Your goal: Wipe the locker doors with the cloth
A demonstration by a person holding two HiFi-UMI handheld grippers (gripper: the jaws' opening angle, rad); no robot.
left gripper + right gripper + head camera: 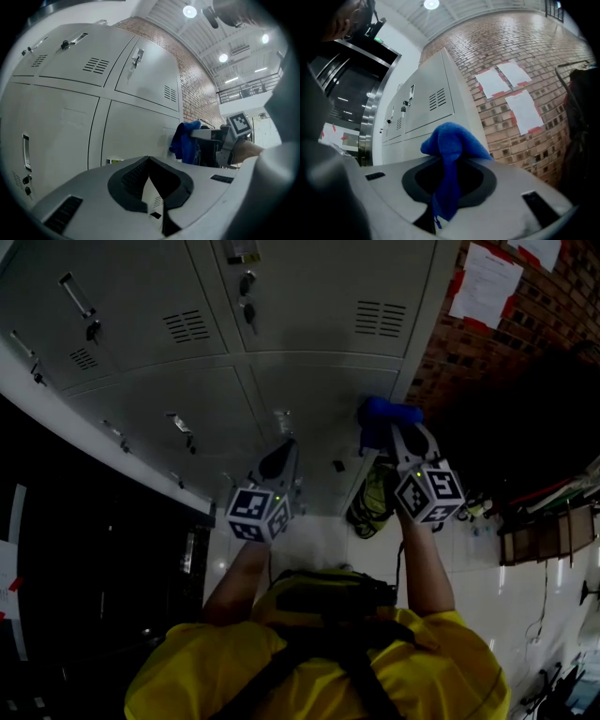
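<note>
Clamps the blue cloth in the right tool, bunched over the tips and trailing down between the jaws. Holds it at the right edge of the lockers, by the brick wall; contact unclear. Holds the left tool closed on nothing, before a lower door.

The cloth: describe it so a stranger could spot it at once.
Find the grey locker bank and follow it to its right edge, beside the brick wall. There the right tool grips the cloth, the only blue, crumpled thing in sight.
</note>
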